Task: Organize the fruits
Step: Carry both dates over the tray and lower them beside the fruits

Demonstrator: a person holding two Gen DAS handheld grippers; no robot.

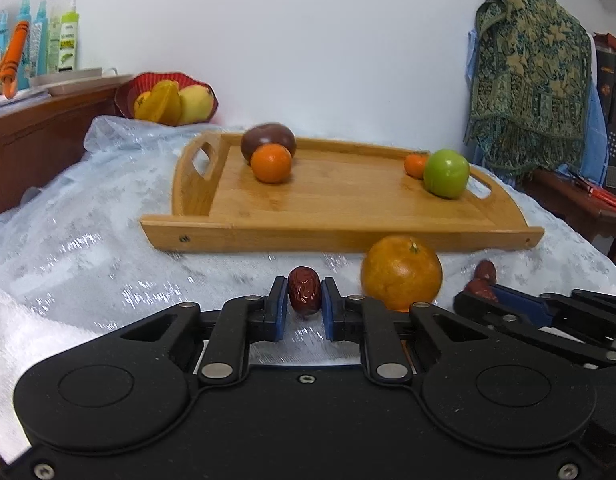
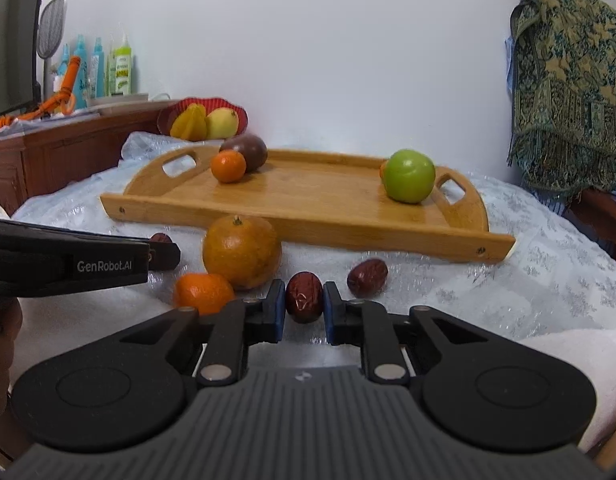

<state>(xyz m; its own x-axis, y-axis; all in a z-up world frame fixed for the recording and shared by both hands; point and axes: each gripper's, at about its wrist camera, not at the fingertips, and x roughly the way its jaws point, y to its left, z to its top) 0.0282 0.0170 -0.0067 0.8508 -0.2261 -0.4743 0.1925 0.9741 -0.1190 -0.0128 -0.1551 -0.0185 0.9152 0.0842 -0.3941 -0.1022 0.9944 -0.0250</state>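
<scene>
My left gripper (image 1: pixel 304 298) is shut on a red date (image 1: pixel 304 290) just above the cloth. My right gripper (image 2: pixel 304 300) is shut on another red date (image 2: pixel 304 297). A large orange (image 1: pixel 401 276) (image 2: pixel 242 251) lies in front of the wooden tray (image 1: pixel 347 200) (image 2: pixel 308 196). The tray holds a small orange (image 1: pixel 271 162) against a dark purple fruit (image 1: pixel 268 138), and a green apple (image 1: pixel 446 174) (image 2: pixel 409 176) with a small orange (image 1: pixel 413 165) behind it. A third date (image 2: pixel 367 277) and a mandarin (image 2: pixel 204 290) lie on the cloth.
A red bowl (image 1: pixel 166 98) (image 2: pixel 206 118) with yellow fruit stands behind the tray. A wooden cabinet (image 1: pixel 40 136) with bottles is at the left. A patterned cloth (image 1: pixel 527 76) hangs at the right. The left gripper's body (image 2: pixel 80 264) crosses the right wrist view.
</scene>
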